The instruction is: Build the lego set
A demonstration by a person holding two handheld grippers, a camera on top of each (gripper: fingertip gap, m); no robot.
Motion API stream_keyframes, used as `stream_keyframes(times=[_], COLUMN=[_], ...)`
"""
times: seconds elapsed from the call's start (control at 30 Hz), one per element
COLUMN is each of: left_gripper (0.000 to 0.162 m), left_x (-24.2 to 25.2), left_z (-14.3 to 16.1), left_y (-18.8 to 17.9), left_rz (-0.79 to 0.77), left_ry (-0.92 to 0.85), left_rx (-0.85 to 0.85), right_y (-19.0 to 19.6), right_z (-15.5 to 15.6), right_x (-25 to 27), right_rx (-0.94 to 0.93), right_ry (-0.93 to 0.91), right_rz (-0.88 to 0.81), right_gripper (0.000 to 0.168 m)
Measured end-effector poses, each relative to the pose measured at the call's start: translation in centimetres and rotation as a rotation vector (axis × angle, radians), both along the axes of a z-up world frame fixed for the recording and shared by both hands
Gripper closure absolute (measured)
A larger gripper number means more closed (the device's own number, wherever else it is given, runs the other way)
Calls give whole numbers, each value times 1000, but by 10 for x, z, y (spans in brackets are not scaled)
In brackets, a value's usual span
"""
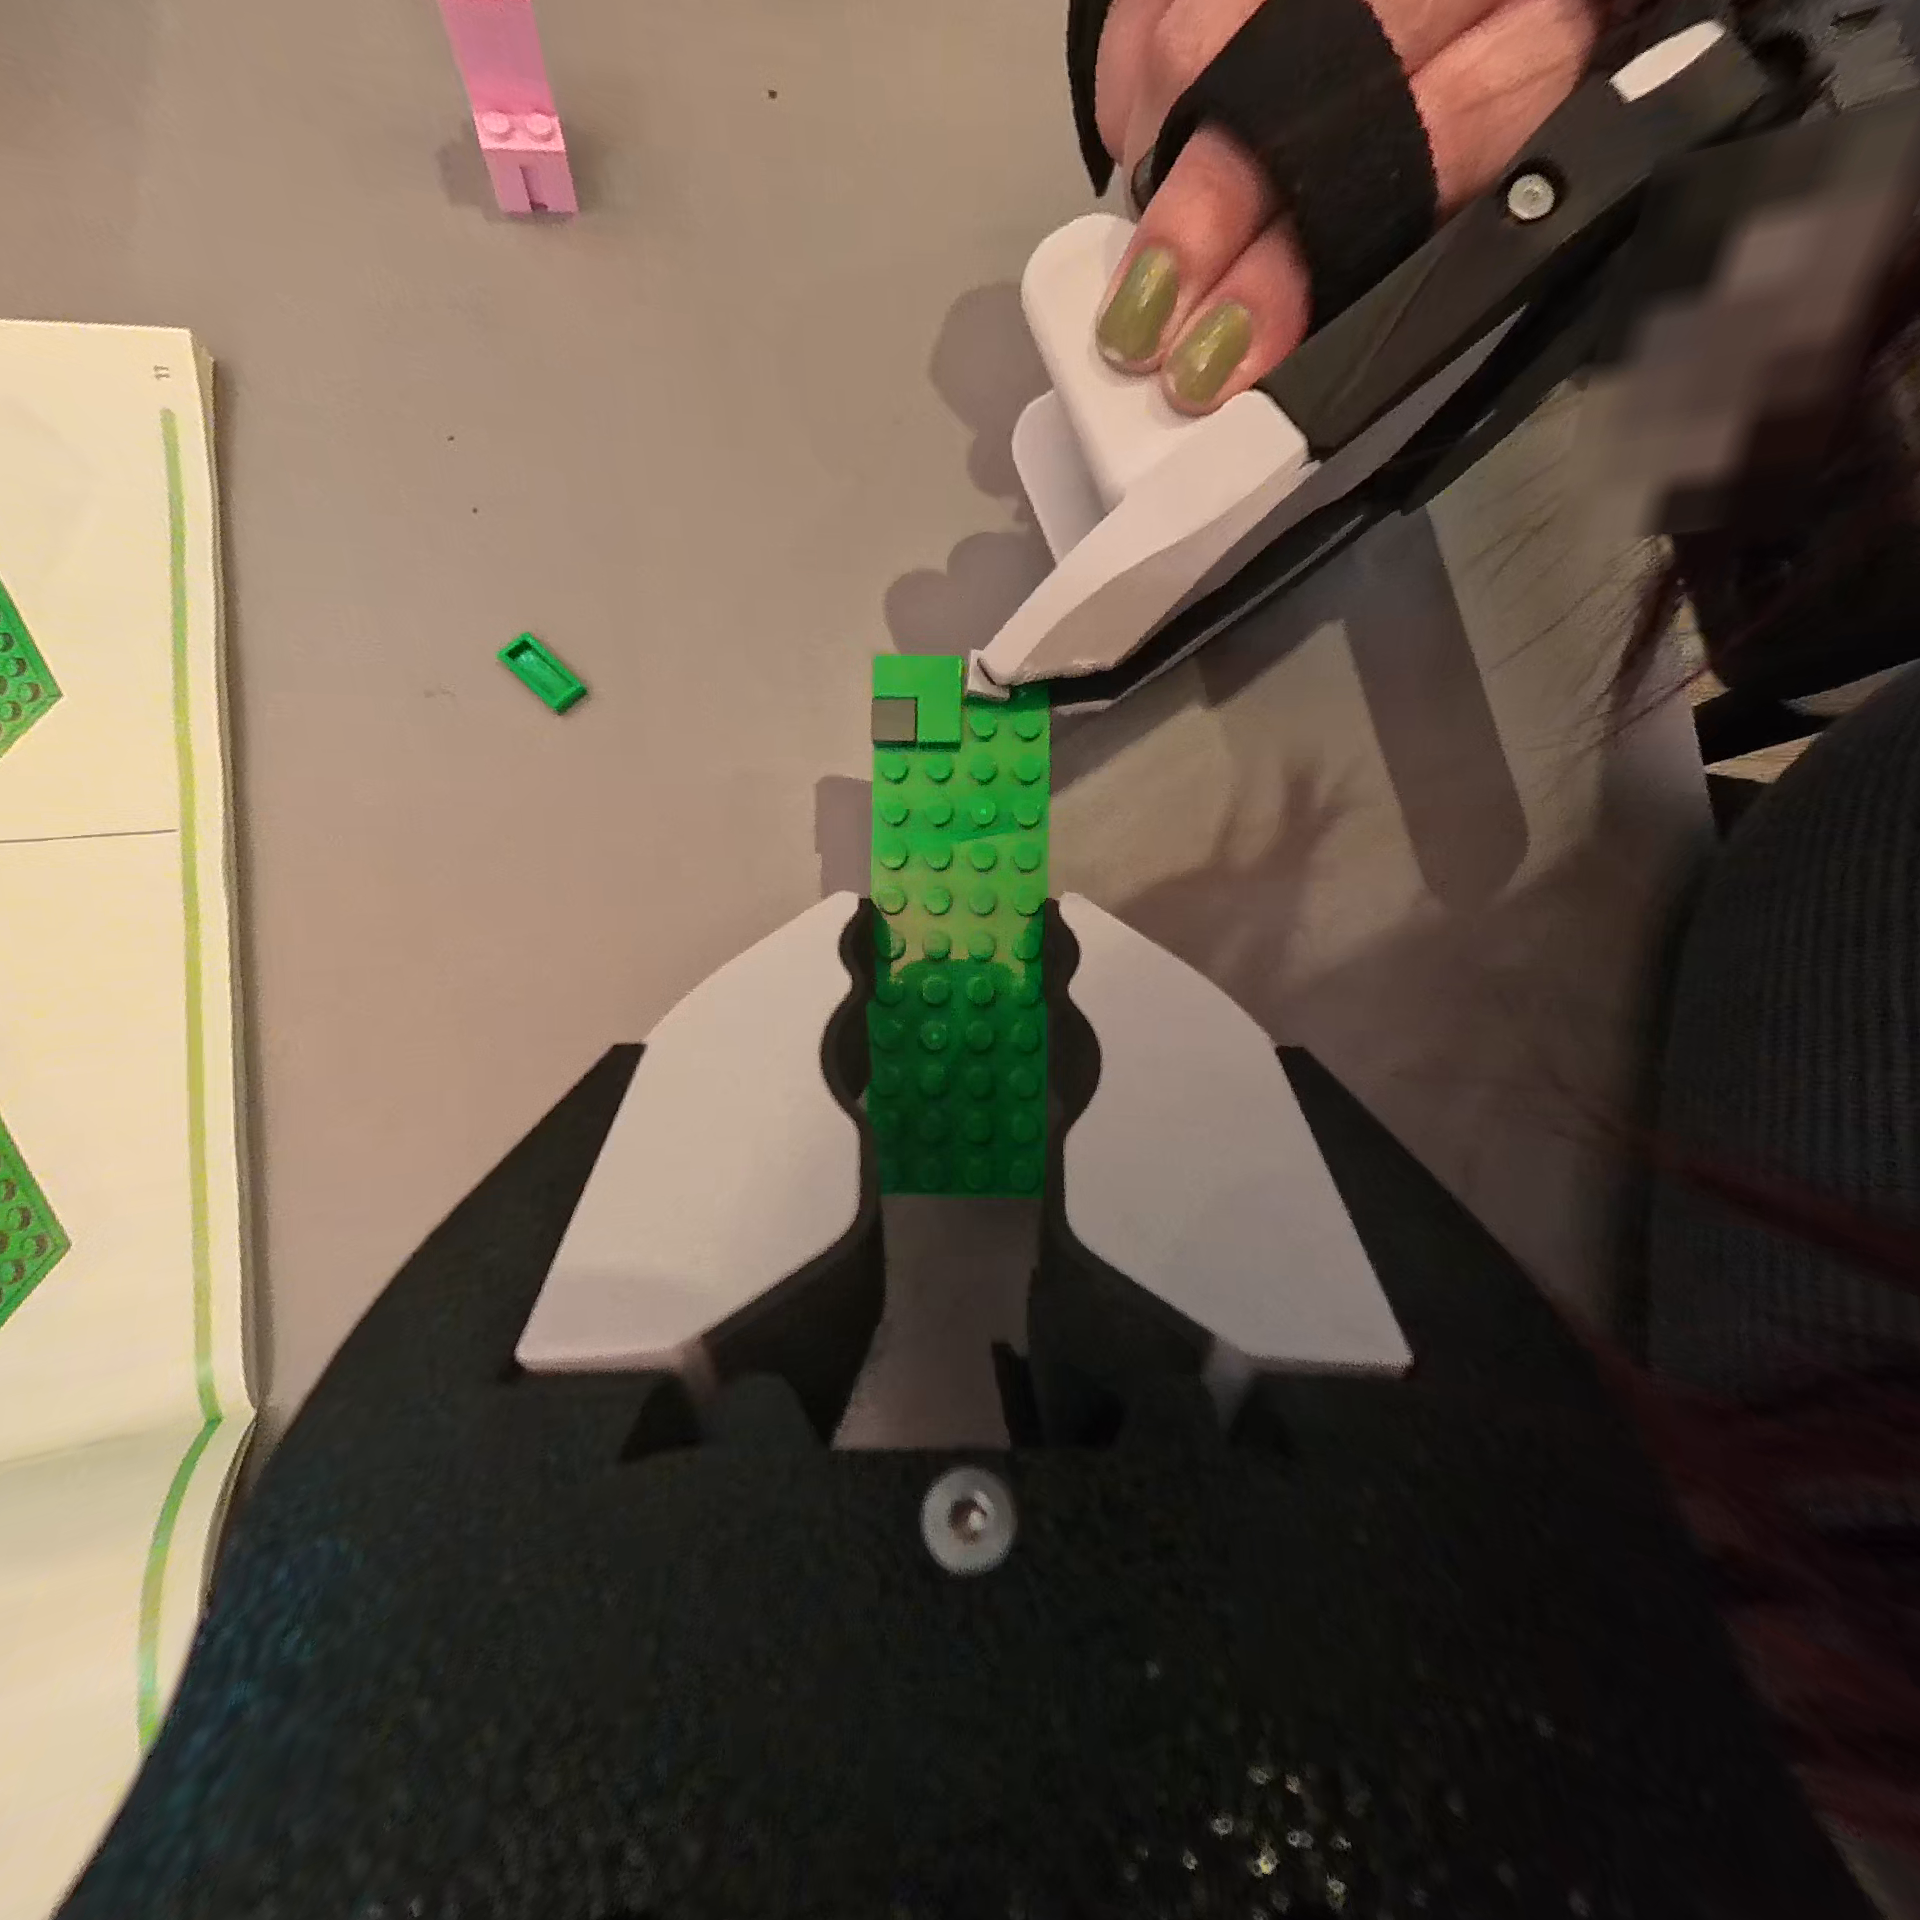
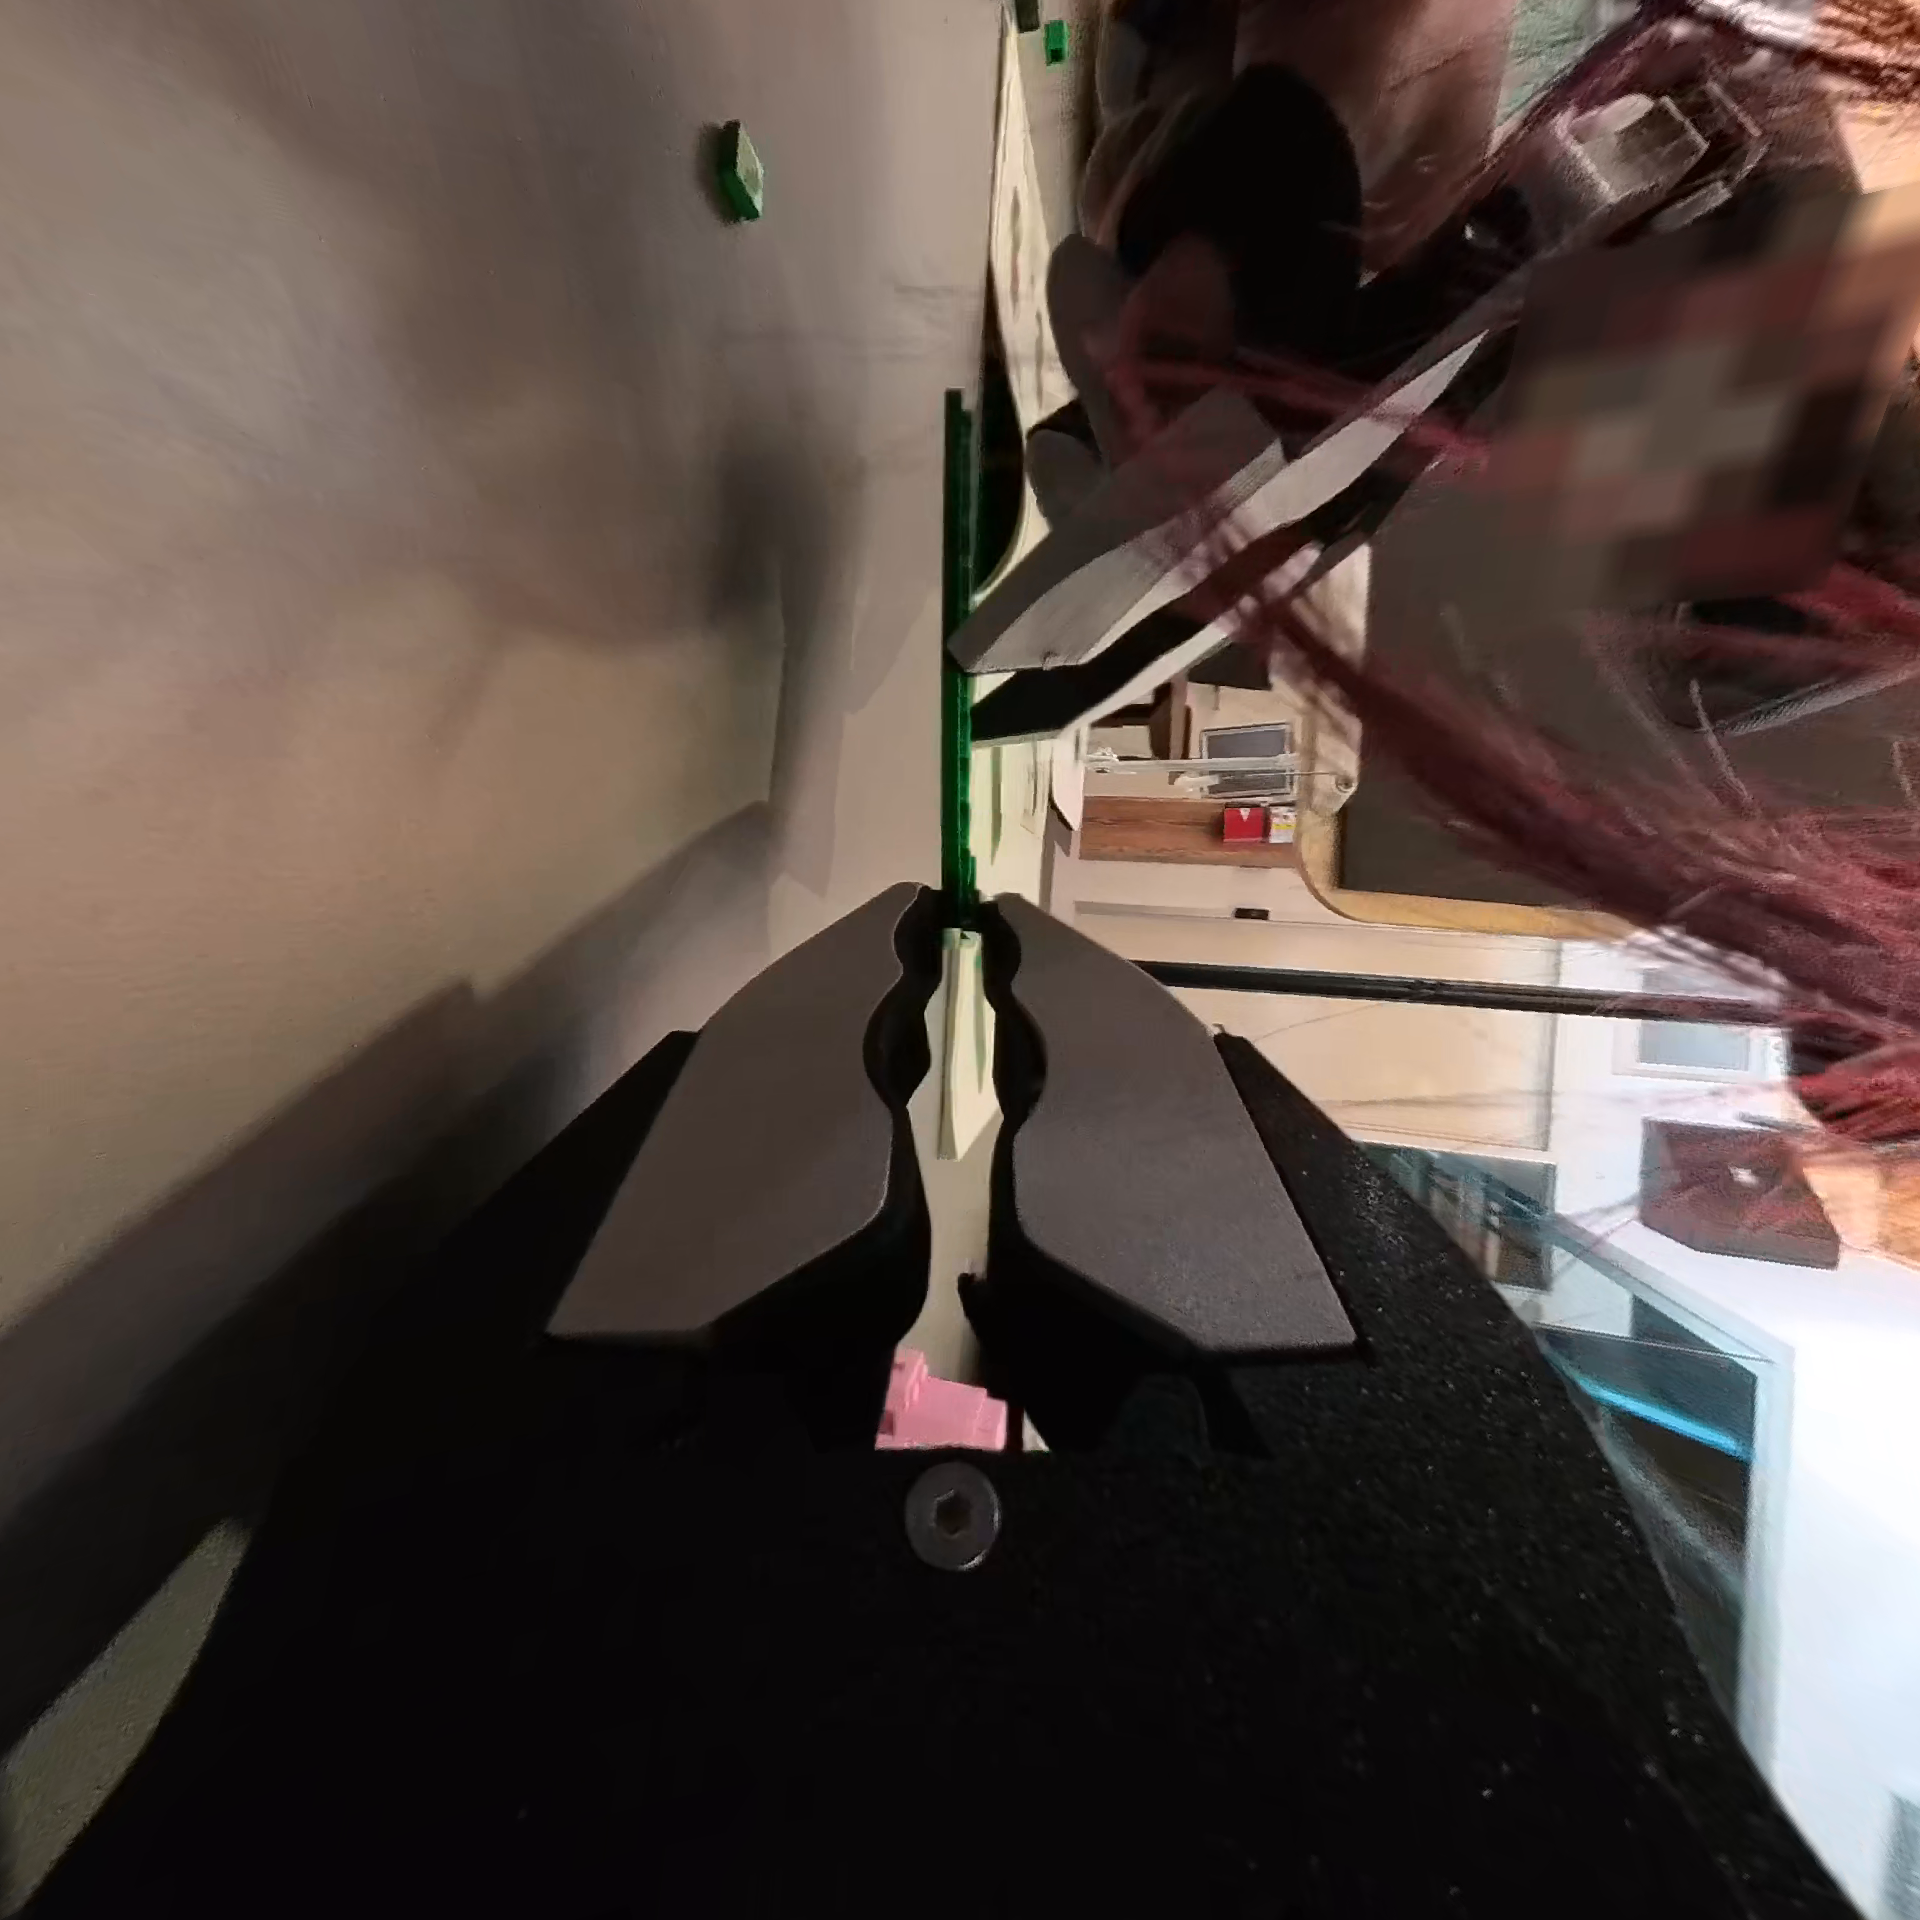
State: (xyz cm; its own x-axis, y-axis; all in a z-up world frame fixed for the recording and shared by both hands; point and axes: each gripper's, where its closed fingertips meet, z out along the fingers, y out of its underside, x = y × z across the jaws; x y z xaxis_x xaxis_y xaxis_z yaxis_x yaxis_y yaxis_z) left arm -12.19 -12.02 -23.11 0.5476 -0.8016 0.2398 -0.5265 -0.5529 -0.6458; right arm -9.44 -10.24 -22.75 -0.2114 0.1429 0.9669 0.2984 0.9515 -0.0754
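In the left wrist view, far to the left of the left tongs [image 1: 961, 914], an open instruction booklet [image 1: 104, 831] lies on the grey worktop [image 1: 623, 416]. Ahead and to the left sit a pink brick piece [image 1: 523, 156] and, nearer, a small green tile [image 1: 542, 675] lying loose. The left tongs pinch the near half of a long green studded plate [image 1: 961, 935], which runs straight ahead between the two fingers. At its far end sit a flat green corner tile [image 1: 930, 691] and a small grey tile [image 1: 894, 719] on the left side. The right tongs [image 1: 987, 686] come in from the upper right, their tips meeting the plate's far right corner and holding a small white piece [image 1: 982, 677]. A hand [image 1: 1299, 156] with black straps grips them, fingertips resting on the white finger.

The right wrist view is turned sideways and shows the plate [image 2: 956, 644] edge-on, something the other view cannot. The right tongs [image 2: 958, 920] are pressed on a thin pale piece [image 2: 958, 1039], tips touching the plate's end. The left tongs [image 2: 977, 665] grip the plate farther ahead. A room interior shows to the right.
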Motion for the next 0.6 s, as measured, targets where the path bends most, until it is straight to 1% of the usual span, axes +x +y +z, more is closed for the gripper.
stream_keyframes(times=[0.27,0.43,0.6], left_gripper=[132,132,132], left_x=[1,0,1], left_z=[-10,-11,-14], left_y=[-2,-3,-4], left_rz=[-3,-9,-20], left_ry=[2,7,-1], left_rx=[-49,-50,-68], right_y=[-3,-4,-4], right_z=[-12,-17,-16], right_x=[1,1,1], right_rx=[-100,-92,-101], right_ry=[-56,-88,-95], right_rz=[7,10,2], right_gripper=[159,159,160])
